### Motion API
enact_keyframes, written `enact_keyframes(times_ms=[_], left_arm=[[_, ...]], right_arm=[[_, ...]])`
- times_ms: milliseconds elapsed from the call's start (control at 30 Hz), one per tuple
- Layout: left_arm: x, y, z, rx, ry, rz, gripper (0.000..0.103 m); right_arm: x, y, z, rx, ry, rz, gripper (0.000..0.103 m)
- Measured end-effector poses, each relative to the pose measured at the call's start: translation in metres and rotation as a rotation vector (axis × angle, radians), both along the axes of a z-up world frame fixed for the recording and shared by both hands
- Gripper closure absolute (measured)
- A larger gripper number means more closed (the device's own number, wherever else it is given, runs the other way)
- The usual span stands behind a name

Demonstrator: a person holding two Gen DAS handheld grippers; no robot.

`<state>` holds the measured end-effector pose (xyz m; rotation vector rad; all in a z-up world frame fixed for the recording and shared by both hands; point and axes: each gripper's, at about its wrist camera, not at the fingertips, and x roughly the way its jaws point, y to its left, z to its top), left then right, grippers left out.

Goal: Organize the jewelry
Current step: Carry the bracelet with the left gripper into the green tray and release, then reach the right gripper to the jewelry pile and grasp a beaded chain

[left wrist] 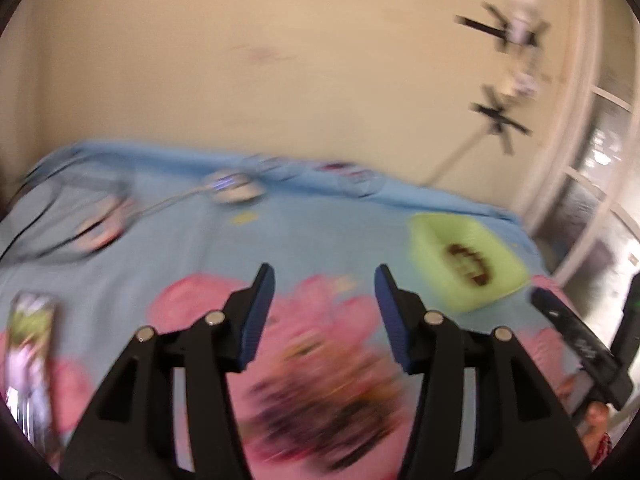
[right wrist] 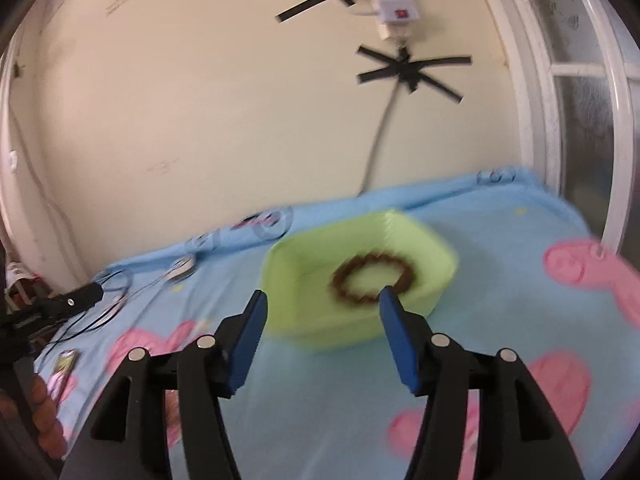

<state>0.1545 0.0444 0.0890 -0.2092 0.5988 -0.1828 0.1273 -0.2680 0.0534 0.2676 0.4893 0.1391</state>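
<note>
Bracelet [right wrist: 374,282], brown and beaded, lies flat inside my green tray [right wrist: 436,258], which sits on the blue cartoon-print bedsheet [right wrist: 500,236] toward its far edge by the wall. My right gripper [right wrist: 323,312] hangs just short of the tray, jaws spread wide with nothing between them. My left gripper [left wrist: 324,284] is also wide and empty over a pink figure on the sheet, the tray [left wrist: 432,236] off to its right. Both views are motion-blurred. A taped power strip [right wrist: 394,12] hangs on the wall.
</note>
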Motion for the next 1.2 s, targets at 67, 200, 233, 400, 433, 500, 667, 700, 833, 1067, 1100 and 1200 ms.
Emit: enact_keyframes(times_ms=[67,200,233,400,433,500,667,700,833,1067,1100,1200], left_arm=[[-0.019,0.029,-0.012,0.004,0.014,0.076,0.053],[-0.049,0.051,-0.023,0.083,-0.041,0.197,0.053],[-0.055,0.052,-0.023,0.11,-0.065,0.222,0.053],[-0.071,0.04,-0.018,0.195,-0.17,0.284,0.053],[-0.076,0.035,-0.019,0.229,-0.206,0.3,0.049],[-0.084,0.027,-0.022,0.276,-0.247,0.311,0.037],[-0.093,0.018,-0.016,0.331,-0.306,0.345,0.021],[-0.094,0.019,-0.015,0.33,-0.311,0.348,0.018],[-0.098,0.021,-0.015,0.327,-0.317,0.371,0.008],[-0.093,0.011,-0.02,0.379,-0.287,0.362,0.006],[-0.092,0.01,-0.02,0.383,-0.282,0.359,0.006],[-0.09,0.012,-0.022,0.369,-0.263,0.349,0.006]], right_arm=[[-0.006,0.011,-0.013,0.045,0.057,0.023,0.069],[-0.011,0.03,-0.024,0.045,0.122,0.012,0.069],[-0.013,0.033,-0.022,0.039,0.12,0.005,0.069],[-0.02,0.038,-0.014,-0.008,0.071,-0.054,0.069],[-0.026,0.039,-0.011,-0.033,0.05,-0.071,0.069],[-0.031,0.043,-0.009,-0.075,0.012,-0.1,0.069],[-0.048,0.051,-0.004,-0.142,-0.083,-0.152,0.069],[-0.051,0.052,-0.002,-0.152,-0.1,-0.155,0.069],[-0.065,0.062,0.002,-0.204,-0.184,-0.157,0.068],[-0.068,0.072,0.006,-0.261,-0.214,-0.113,0.057],[-0.067,0.071,0.005,-0.261,-0.213,-0.109,0.055],[-0.063,0.07,0.003,-0.253,-0.194,-0.086,0.046]])
